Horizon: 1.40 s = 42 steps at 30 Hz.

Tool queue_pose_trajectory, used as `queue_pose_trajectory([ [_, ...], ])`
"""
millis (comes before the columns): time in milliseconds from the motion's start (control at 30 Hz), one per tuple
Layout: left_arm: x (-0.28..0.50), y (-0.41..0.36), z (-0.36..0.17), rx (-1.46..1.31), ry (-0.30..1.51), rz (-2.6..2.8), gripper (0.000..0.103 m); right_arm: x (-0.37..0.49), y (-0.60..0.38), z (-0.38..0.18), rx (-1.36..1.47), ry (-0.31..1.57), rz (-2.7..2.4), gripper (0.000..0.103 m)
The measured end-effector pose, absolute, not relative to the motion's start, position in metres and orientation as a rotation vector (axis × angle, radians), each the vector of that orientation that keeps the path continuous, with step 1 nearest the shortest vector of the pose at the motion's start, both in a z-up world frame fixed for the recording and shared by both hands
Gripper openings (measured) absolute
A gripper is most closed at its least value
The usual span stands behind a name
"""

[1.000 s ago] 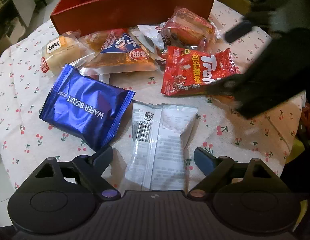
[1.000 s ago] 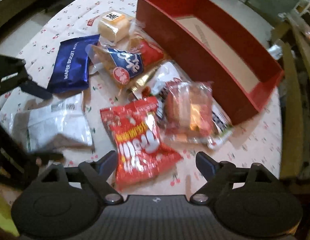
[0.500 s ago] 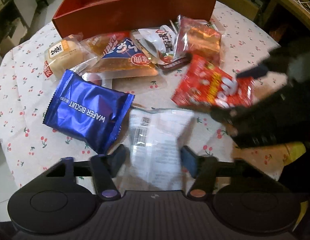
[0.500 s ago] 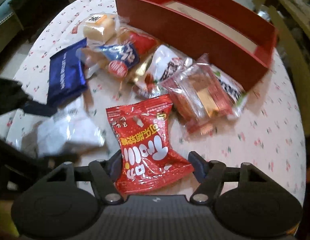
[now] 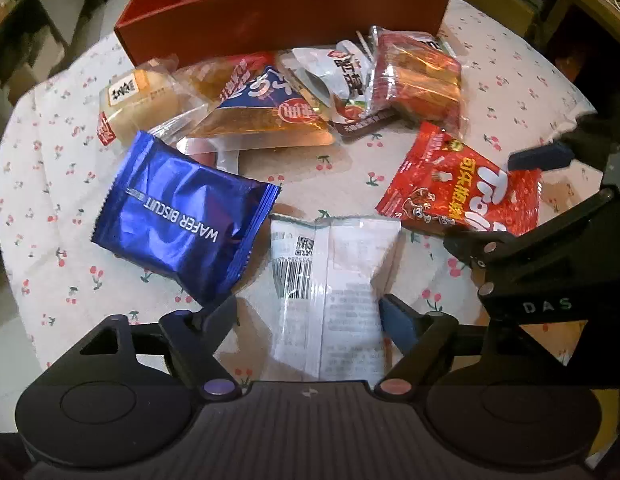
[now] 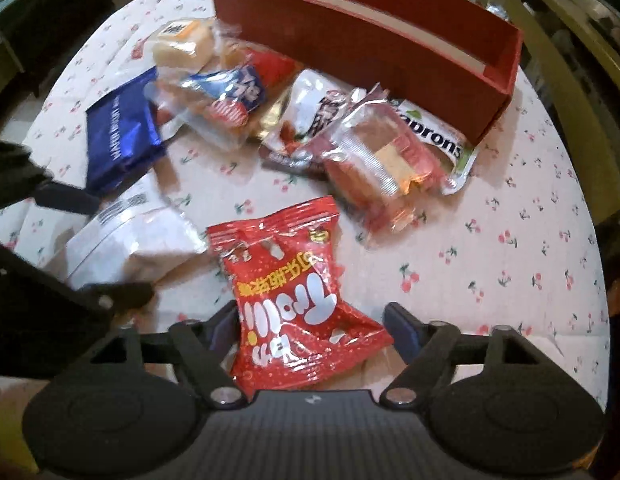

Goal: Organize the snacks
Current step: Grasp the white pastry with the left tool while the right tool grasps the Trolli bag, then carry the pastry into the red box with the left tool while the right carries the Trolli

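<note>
Eight snack packets [image 5: 182, 216], one red box [image 5: 286, 12]

blue packet [image 5: 178, 220]: "WAFER BISCUIT" | black gripper body [image 5: 550, 300]: "DAS" | white-green packet [image 6: 438, 140]: "aprons"

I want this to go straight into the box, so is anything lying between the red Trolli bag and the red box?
Yes. From the red Trolli bag toward the red box, the clear-wrapped red cake pack and the white pouch lie against the near wall; lifting over them looks needed.
</note>
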<state>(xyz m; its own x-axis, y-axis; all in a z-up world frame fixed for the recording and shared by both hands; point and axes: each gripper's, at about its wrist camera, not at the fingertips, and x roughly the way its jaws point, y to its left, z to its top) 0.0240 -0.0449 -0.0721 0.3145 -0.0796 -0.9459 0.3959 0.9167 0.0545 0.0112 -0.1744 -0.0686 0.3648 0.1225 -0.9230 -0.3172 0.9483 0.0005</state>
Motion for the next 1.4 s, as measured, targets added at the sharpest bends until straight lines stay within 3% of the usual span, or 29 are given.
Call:
queue_pose_trajectory([
  [133, 0.031, -0.045, -0.075, 0.291, 1.238, -0.301, 0.093, 0.015, -0.186, -0.068, -0.139, 1.162, 0.281, 0.086],
  [433, 0.018, -0.042, -0.074, 0.288, 1.188, -0.315, 0.089, 0.023, -0.171, -0.067, -0.167, 1.169, 0.295, 0.088],
  [500, 0.015, -0.04, -0.073, 0.294, 1.178, -0.328, 0.085, 0.022, -0.169, -0.066, -0.153, 1.162, 0.288, 0.08],
  [567, 0.013, -0.039, -0.07, 0.297, 1.169, -0.343, 0.071, 0.015, -0.167, -0.061, -0.152, 1.151, 0.282, 0.058],
  [600, 0.011, -0.038, -0.068, 0.292, 1.166, -0.354, 0.066, 0.012, -0.168, -0.059, -0.135, 1.155, 0.273, 0.054],
  [633, 0.01, -0.037, -0.066, 0.293, 1.16, -0.358, 0.059, 0.01, -0.168, -0.058, -0.136, 1.155, 0.251, 0.053],
  [833, 0.009, -0.032, -0.06, 0.274, 1.157, -0.368, 0.049, -0.005, -0.162, -0.049, -0.125, 1.149, 0.185, 0.05],
  [1400, 0.022, -0.036, -0.025, 0.168, 1.099, -0.434, 0.047, 0.01, -0.189, -0.019, 0.071, 1.01, 0.196, 0.049],
])
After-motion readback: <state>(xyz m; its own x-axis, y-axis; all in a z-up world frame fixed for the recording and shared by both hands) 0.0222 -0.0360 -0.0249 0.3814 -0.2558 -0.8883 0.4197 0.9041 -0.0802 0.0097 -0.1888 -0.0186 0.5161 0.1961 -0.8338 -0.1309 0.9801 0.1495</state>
